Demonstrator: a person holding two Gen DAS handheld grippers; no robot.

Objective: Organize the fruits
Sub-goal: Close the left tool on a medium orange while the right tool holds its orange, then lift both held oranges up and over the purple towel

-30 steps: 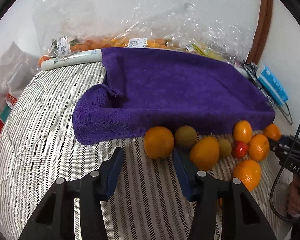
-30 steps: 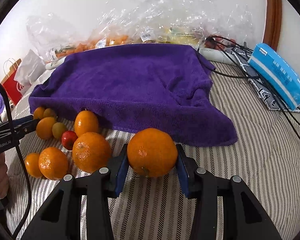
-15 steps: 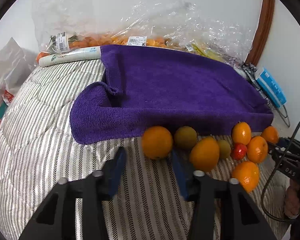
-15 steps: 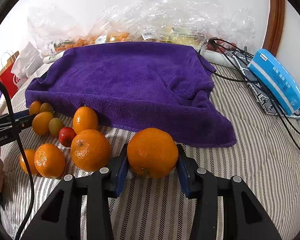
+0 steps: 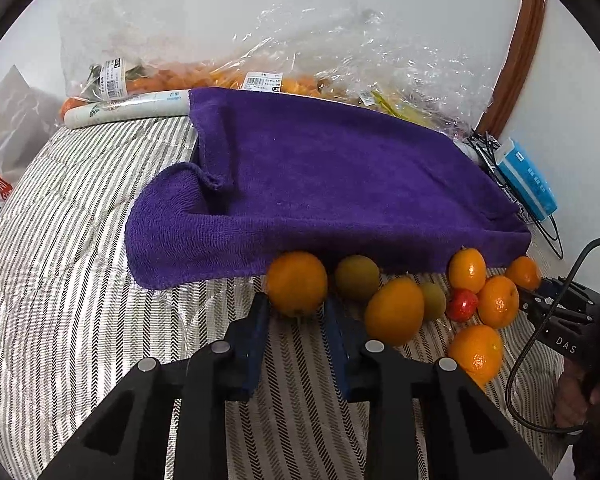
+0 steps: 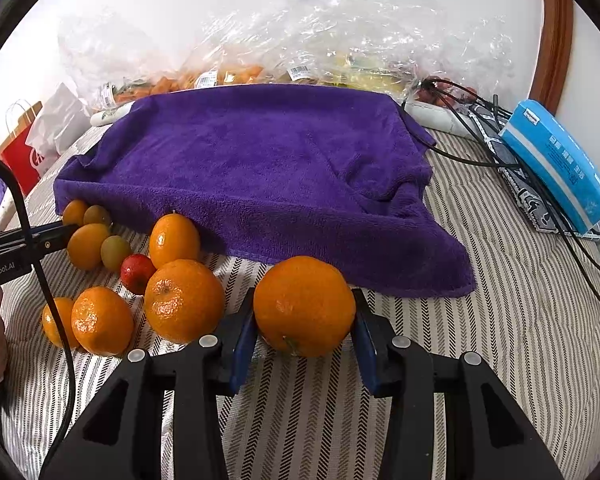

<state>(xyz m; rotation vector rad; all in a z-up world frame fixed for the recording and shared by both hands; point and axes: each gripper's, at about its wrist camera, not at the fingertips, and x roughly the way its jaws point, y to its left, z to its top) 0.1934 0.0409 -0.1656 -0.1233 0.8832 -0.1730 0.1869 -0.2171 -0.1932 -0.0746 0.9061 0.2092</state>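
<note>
1. Clamping: the right hand-held gripper (image 6: 304, 332) squeezes a big orange (image 6: 304, 306) on the striped bed (image 6: 500, 320).
2. The left hand-held gripper (image 5: 296, 316) pinches a smaller orange (image 5: 297, 283) beside the purple towel (image 5: 340, 184).
3. Remaining fruits (image 6: 140, 280) lie loose (nothing sorted yet).

A purple towel (image 6: 260, 168) lies spread across the striped bed (image 6: 520, 320). Along the bed's far edge sit clear plastic bags (image 6: 300, 52). Near the right edge a blue box (image 6: 556, 164) rests on black cables (image 6: 580, 248); a red paper bag (image 6: 20, 152), probably, stands off the left.
</note>
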